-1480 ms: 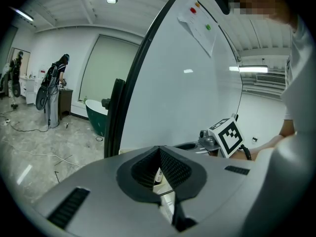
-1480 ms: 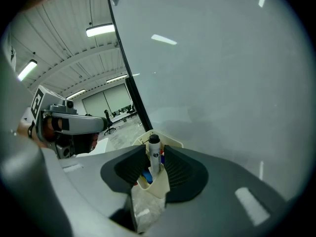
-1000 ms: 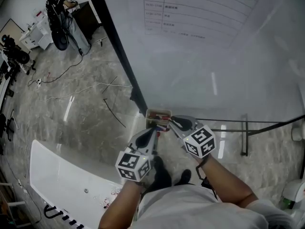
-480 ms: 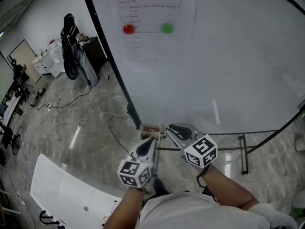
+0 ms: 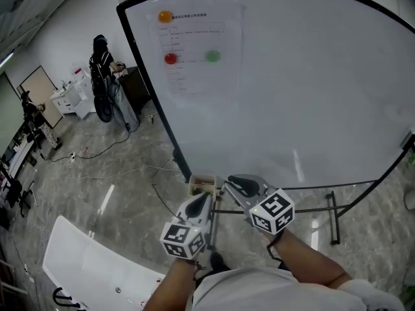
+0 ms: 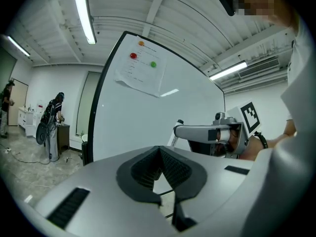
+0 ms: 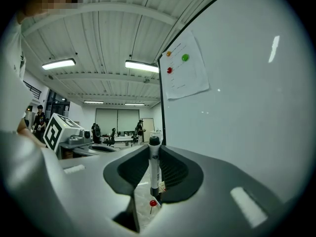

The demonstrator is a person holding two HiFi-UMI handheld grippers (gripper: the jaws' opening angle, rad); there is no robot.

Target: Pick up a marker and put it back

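Gripping the white marker with a black cap (image 7: 154, 171) upright in my right gripper's (image 7: 153, 151) jaws, my left gripper's (image 6: 160, 151) jaws pressed together on nothing, I judge the pick-up done and the putting back still to do

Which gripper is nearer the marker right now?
Right. The right gripper is clamped on the marker, which runs along between its jaws; the left gripper is beside it, jaws together, not touching the marker.

An open-plan office or lab: large whiteboard (image 5: 292, 96), strip lights (image 6: 83, 11), desks (image 5: 68, 97), floor cables (image 5: 97, 153).
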